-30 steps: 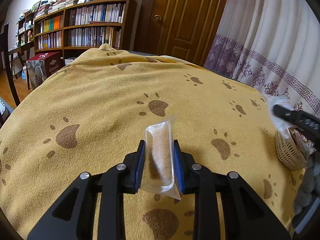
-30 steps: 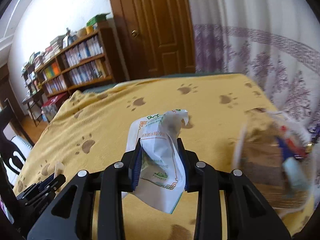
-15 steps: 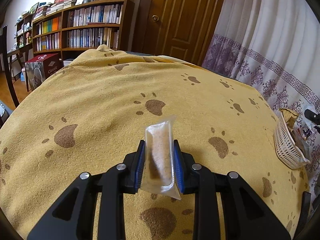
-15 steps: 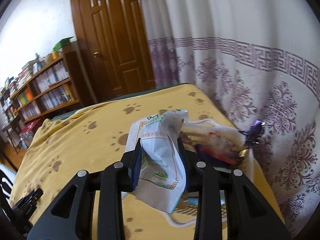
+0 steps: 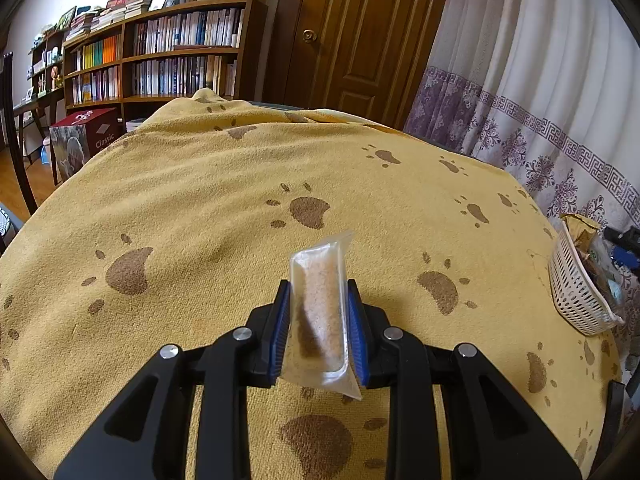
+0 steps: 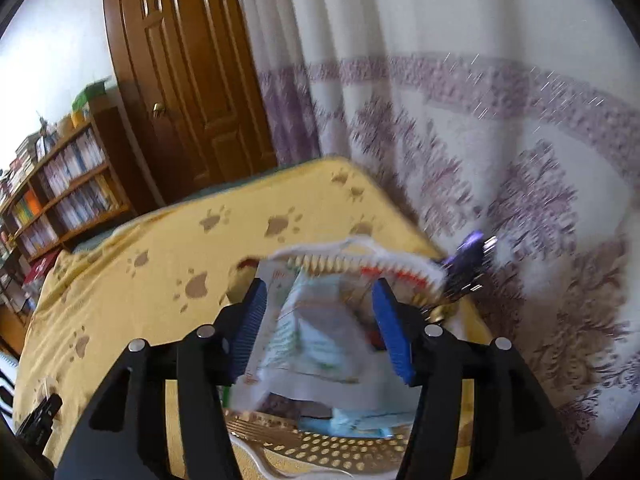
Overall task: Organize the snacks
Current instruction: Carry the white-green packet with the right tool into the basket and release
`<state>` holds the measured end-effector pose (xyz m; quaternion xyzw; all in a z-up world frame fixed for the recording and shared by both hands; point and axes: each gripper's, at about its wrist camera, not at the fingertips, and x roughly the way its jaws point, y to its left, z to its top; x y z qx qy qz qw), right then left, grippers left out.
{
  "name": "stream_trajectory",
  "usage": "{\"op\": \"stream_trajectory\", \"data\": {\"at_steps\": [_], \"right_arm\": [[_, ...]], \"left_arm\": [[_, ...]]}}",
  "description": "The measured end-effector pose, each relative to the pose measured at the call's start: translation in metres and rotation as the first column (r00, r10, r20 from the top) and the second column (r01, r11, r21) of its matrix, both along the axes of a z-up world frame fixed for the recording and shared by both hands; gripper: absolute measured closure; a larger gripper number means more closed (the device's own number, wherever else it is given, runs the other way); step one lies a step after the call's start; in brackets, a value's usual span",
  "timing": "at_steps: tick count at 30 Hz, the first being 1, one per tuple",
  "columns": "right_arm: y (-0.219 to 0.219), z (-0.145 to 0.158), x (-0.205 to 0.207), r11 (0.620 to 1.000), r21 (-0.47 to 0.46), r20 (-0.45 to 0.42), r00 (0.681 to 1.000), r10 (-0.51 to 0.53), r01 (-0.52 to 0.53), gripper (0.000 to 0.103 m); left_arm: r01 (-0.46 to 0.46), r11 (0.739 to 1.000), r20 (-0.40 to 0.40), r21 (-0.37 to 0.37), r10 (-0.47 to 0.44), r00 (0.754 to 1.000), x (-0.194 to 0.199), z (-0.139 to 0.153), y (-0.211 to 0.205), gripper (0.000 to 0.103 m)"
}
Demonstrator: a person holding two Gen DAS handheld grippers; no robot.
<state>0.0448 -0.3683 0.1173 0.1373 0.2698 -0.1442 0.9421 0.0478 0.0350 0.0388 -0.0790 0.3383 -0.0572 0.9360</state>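
Note:
My left gripper [image 5: 318, 285] is shut on a clear sachet of brown powder [image 5: 322, 312], held upright above the yellow paw-print blanket [image 5: 200, 200]. In the right wrist view my right gripper [image 6: 320, 292] hovers over the white perforated basket [image 6: 340, 452], and its jaws are opening. A white-and-green snack packet [image 6: 316, 340], blurred, hangs loose between the blue pads [image 6: 390, 328], which stand apart from it. The basket [image 5: 576, 300] sits at the blanket's right edge and holds several other wrappers.
A patterned white-and-purple curtain [image 6: 500, 160] hangs close behind the basket. A brown door [image 5: 352, 40] and bookshelves [image 5: 168, 56] stand beyond the far edge of the blanket. A red box [image 5: 84, 144] sits on the floor at the left.
My right gripper swung right from over the blanket to above the basket, then its jaws parted and the packet slipped loose. My left gripper and its sachet stayed put.

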Motion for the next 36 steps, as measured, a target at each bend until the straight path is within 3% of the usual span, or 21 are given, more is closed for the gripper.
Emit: {"op": "stream_trajectory", "data": {"at_steps": [3,5,11,15,23,30,36], "right_arm": [[0.003,0.015,-0.015,1.000,-0.007,0.064,0.998,-0.001,0.001,0.046],[0.007,0.021,-0.021,0.998,0.031,0.095,0.994,0.055,-0.058,0.046],[0.018,0.008,-0.002,0.969,0.141,0.046,0.979,0.198,-0.202,0.046],[0.005,-0.022,0.013,0.952,0.243,0.003,0.982,0.190,-0.185,0.046],[-0.006,-0.024,0.001,0.941,0.277,0.037,0.981,0.189,-0.192,0.046],[-0.009,-0.009,-0.040,0.953,0.225,0.127,0.975,0.180,-0.205,0.046],[-0.010,-0.004,-0.079,0.977,0.139,0.172,0.976,0.134,-0.159,0.041]], "left_arm": [[0.004,1.000,0.001,0.004,-0.004,1.000,0.000,-0.001,-0.001,0.076],[0.004,1.000,0.001,0.003,-0.004,1.000,0.000,-0.002,0.000,0.076],[-0.001,1.000,0.006,0.005,0.001,1.000,0.000,-0.002,0.000,0.076],[-0.004,1.000,0.011,0.009,0.003,1.000,-0.001,-0.002,-0.001,0.076],[0.033,0.999,-0.001,0.007,-0.033,0.999,-0.006,0.003,-0.010,0.076],[0.118,0.993,0.030,-0.001,-0.117,0.993,-0.015,0.027,-0.041,0.076],[0.245,0.969,0.059,0.018,-0.246,0.968,-0.021,0.050,-0.094,0.076]]}}
